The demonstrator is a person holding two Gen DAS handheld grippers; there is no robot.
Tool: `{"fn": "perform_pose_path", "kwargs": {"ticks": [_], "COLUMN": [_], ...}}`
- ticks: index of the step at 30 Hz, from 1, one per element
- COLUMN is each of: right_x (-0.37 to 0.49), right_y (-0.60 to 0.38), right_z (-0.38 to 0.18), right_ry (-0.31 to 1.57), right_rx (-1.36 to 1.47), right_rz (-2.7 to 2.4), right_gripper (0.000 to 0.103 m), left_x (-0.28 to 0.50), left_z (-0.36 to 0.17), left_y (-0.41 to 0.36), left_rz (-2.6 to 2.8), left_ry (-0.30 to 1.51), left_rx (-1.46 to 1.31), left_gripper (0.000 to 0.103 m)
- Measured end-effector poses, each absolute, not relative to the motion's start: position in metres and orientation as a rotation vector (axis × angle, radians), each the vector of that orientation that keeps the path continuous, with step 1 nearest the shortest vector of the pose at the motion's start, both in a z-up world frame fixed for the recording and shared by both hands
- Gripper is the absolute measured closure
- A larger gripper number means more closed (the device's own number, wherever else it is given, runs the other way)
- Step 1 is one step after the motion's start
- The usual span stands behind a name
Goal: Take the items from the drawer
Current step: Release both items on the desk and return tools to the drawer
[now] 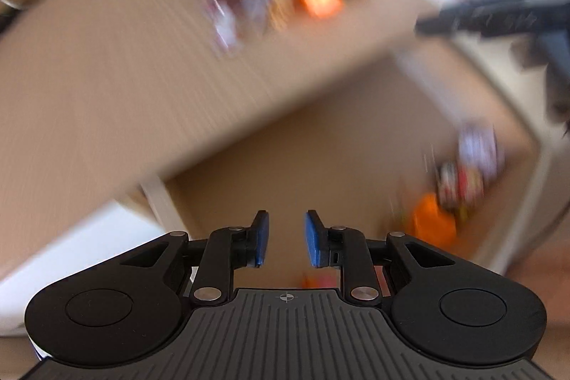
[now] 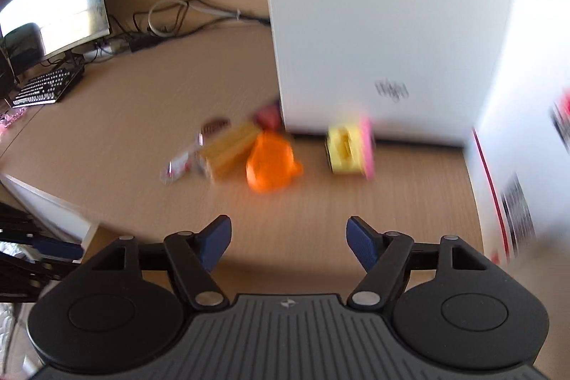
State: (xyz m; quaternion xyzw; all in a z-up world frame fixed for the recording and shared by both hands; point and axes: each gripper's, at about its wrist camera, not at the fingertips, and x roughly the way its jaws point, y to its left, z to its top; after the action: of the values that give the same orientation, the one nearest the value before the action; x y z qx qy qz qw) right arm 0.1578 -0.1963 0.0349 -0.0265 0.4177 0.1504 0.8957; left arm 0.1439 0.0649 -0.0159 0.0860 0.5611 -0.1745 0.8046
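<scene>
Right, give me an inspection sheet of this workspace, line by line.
Surface: wooden desk, lit, bare in front.
Job's things: orange packet, yellow packet, yellow-pink item on the desk; blurred items in the open drawer.
Clutter: small wrappers.
Grippers: left gripper and right gripper open, empty.
Cables: tangle behind the desk.
Surroundings: white box, monitor, keyboard.
</scene>
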Motion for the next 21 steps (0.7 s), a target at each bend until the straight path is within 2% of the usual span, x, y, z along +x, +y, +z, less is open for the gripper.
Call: {"fn": "perform_pose_path", "kwargs": {"ticks": [7, 15, 20, 21], "right_x": [0.124, 0.109, 0.109, 0.109], "right_y": [-0.223, -0.24, -0.243, -0.242], "right_z": [-0.001, -0.011, -0.015, -0.016], "right_ry": [0.981, 1.001, 1.019, 1.026], "right_rx": [-0.012, 0.024, 0.044, 0.046], "right_rz": [0.218, 0.19, 0.191, 0.195], "right_gripper": [0.031, 0.031, 0.031, 0.031], "left_x": [0.139, 0.125, 0.124, 0.124], "left_z": [-0.066, -0.093, -0.101, -0.102], "left_y": [0.044, 0.031, 0.034, 0.034], "left_rz": [-0.344, -0.295, -0.265, -0.266], "left_ry": [1.525, 1.627, 1.635, 1.626], "left_rx": [0.149, 0.278, 0.273, 0.269], "left_gripper": [0.077, 0.077, 0.065, 0.06]}}
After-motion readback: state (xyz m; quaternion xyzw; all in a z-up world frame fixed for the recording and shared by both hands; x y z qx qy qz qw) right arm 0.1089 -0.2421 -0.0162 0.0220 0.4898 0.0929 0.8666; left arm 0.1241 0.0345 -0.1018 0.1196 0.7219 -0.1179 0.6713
